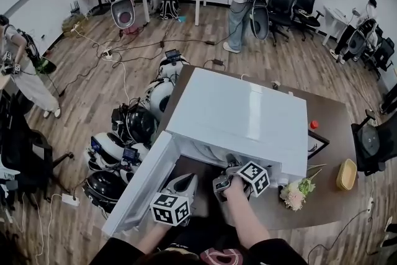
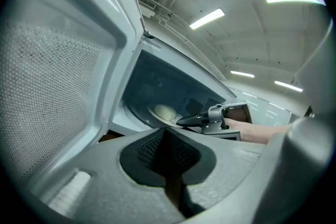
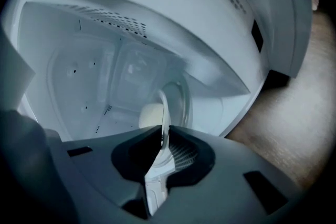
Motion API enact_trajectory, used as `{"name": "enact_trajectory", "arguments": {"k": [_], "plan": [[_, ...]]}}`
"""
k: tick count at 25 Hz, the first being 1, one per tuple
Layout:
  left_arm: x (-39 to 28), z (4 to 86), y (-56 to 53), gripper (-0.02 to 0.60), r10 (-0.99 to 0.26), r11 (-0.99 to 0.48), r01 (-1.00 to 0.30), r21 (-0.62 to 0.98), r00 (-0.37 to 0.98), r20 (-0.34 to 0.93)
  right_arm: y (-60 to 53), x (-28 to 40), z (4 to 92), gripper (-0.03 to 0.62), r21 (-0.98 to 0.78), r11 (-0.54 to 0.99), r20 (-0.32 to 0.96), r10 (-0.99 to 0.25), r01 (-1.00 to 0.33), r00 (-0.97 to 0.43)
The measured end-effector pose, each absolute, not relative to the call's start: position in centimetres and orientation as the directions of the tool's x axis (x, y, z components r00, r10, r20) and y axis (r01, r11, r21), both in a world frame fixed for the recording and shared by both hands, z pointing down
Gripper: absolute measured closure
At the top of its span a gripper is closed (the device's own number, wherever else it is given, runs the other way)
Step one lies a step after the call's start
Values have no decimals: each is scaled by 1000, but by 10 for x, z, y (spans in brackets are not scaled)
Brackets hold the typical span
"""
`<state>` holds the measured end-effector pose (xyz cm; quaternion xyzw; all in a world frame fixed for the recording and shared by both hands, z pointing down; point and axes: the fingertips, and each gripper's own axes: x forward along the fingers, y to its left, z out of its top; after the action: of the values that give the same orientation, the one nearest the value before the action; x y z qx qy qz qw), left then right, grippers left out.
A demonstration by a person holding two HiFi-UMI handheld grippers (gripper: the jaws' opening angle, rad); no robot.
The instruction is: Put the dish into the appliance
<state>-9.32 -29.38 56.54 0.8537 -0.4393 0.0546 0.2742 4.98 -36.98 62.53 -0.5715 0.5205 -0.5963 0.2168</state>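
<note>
The white microwave (image 1: 242, 112) stands on the brown table with its door (image 1: 139, 186) swung open to the left. My right gripper (image 1: 224, 182) reaches into the cavity (image 3: 94, 76), shut on the rim of a white dish (image 3: 164, 113) that carries a pale bun (image 3: 151, 114). In the left gripper view the dish (image 2: 157, 115), the bun (image 2: 165, 112) and the right gripper (image 2: 184, 120) sit low inside the oven. My left gripper (image 1: 183, 186) hovers by the open door (image 2: 58, 86) in front of the opening, its jaws (image 2: 167, 131) together with nothing in them.
On the table (image 1: 335, 127) to the right lie a bunch of flowers (image 1: 298, 193), a yellow basket (image 1: 346, 174) and a small red object (image 1: 314, 124). Round white and black gear (image 1: 133, 127) is piled on the floor to the left. Several people stand at the back.
</note>
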Motion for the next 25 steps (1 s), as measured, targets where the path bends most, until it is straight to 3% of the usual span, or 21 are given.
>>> {"name": "enact_trajectory", "arguments": {"k": [9, 14, 25], "plan": [[-92, 564, -296, 572, -719, -468, -778, 420, 611, 330, -383, 47, 627, 549, -855, -354, 468, -842, -380, -268], [-96, 565, -296, 572, -725, -460, -784, 417, 603, 335, -386, 42, 626, 539, -821, -294, 470, -834, -489, -288], [-98, 566, -296, 572, -731, -453, -791, 412, 594, 337, -393, 24, 614, 407, -721, -65, 439, -813, -690, -382]]}}
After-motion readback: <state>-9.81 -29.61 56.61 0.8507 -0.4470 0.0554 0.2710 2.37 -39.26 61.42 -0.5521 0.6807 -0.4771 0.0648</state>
